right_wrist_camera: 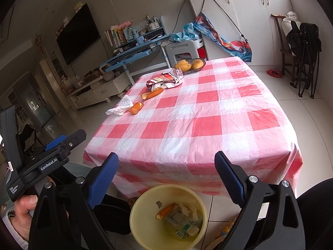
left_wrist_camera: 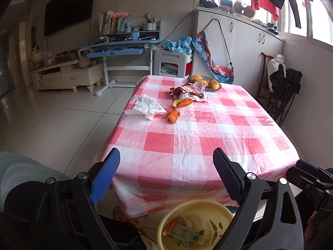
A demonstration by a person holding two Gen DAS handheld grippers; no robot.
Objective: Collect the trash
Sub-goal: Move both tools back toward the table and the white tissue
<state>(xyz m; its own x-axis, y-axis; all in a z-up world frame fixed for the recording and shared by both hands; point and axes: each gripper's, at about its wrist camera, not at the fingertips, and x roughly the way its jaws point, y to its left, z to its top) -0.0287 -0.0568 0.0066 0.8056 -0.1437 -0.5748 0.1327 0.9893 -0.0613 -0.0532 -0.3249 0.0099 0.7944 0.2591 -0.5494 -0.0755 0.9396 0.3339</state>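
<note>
Two peels (left_wrist_camera: 177, 109) lie on the table (left_wrist_camera: 208, 137) at 12 o'clock, well beyond the spread, empty left claw (left_wrist_camera: 166, 177); bin (left_wrist_camera: 195, 227) at 6. Right view: right claw (right_wrist_camera: 166, 179) spread, empty; peels (right_wrist_camera: 143, 100) at 11, bin (right_wrist_camera: 166, 216) at 6.

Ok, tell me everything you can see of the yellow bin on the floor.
The yellow bin is a round, pale yellow tub, plastic by its look, standing upright and open on the tiled floor just off the near edge of the table. No lid shows. It already holds trash: an orange peel, crumpled paper scraps and a green-and-white wrapper. Both tongs hang open above it, touching nothing. The checked cloth hangs just behind its rim.
</note>
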